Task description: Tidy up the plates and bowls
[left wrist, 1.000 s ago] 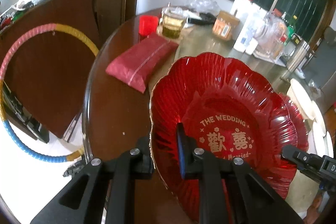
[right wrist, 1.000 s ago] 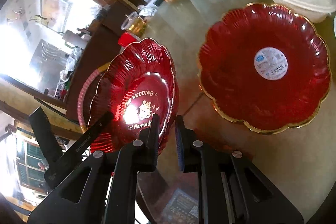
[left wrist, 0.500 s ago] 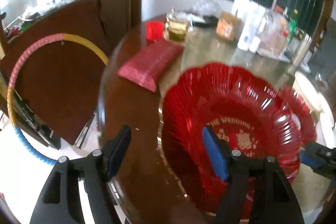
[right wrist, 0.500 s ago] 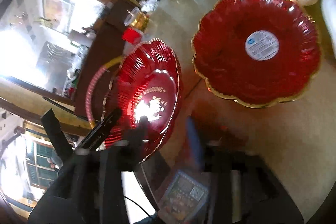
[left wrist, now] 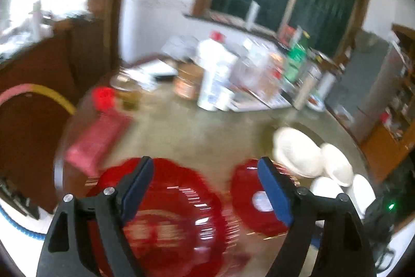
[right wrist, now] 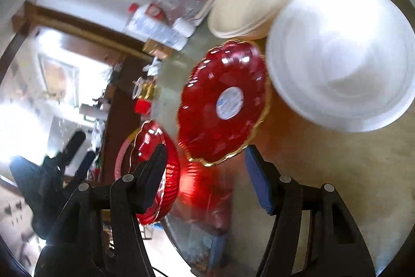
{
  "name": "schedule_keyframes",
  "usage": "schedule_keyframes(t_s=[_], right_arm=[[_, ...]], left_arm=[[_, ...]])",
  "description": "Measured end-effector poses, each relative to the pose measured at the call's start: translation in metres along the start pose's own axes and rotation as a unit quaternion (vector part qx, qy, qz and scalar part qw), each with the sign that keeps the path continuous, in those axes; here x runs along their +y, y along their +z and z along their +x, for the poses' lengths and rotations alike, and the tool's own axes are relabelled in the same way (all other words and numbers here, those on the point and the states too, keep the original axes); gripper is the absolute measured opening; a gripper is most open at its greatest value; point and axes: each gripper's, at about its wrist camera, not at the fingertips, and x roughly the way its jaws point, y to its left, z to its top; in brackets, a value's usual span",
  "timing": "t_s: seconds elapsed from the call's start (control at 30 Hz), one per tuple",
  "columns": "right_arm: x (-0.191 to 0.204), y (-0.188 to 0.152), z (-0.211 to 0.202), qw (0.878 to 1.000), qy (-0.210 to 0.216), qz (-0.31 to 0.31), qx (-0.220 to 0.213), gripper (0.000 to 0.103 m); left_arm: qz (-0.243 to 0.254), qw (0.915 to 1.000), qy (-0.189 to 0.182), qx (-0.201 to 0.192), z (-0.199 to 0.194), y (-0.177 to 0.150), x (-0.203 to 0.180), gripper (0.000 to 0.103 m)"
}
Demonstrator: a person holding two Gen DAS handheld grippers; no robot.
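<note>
Both grippers stand with their jaws apart and hold nothing, and the jaws have just been opening. Left gripper [left wrist: 205,188] hangs over the near edge of the round glass-covered tabletop [left wrist: 197,129], with its blue pads wide apart; below it lies the red scalloped plastic plate with printed letters [left wrist: 166,225], flat on the tabletop, not touched by any pad. Just to the right of this plate, and apart from it, lies the second red scalloped plate with a gold rim and a round white sticker [left wrist: 254,201] in its middle. Right gripper [right wrist: 205,168] is seen from the other side: its jaws are apart too, with nothing between the pads, and the sticker plate [right wrist: 223,105] lies beyond them on the tabletop [right wrist: 324,173]. The lettered plate [right wrist: 155,168] is at the left of this view, partly hidden behind the left finger of the right gripper, at the tabletop's edge. Beside the sticker plate on the far side stand a white round bowl [right wrist: 339,56], very near the camera, and two cream round bowls [right wrist: 251,1] behind it. In the left wrist view several white bowls [left wrist: 298,152] are grouped close together at the right. Farther back on the tabletop are a red fabric pouch [left wrist: 96,142], a white bottle with a red cap [left wrist: 212,74] and other bottles and jars, too blurred to tell exactly
</note>
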Motion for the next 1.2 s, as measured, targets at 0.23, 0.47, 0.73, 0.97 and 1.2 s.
schedule_keyframes(t_s=[0.23,0.47,0.73,0.97,1.2], right_arm=[[-0.017,0.019,0.009,1.000,-0.007,0.029,-0.001,0.063],[-0.026,0.033,0.019,0.999,-0.008,0.046,0.000,0.063],[-0.025,0.042,0.030,0.999,-0.016,0.034,0.003,0.062],[-0.023,0.043,0.031,0.998,-0.067,-0.007,-0.003,0.015],[-0.012,0.041,0.016,0.996,-0.071,-0.036,-0.038,0.014]], left_arm=[[0.035,0.9926,0.051,0.105,0.099,0.006,-0.040,0.082],[0.067,0.9832,0.087,0.146,0.137,-0.004,-0.052,0.082],[0.106,0.9653,0.109,0.213,0.169,-0.021,-0.058,0.080],[0.147,0.9621,0.121,0.195,0.161,-0.026,-0.074,0.039],[0.140,0.9678,0.112,0.177,0.142,-0.022,-0.073,0.034]])
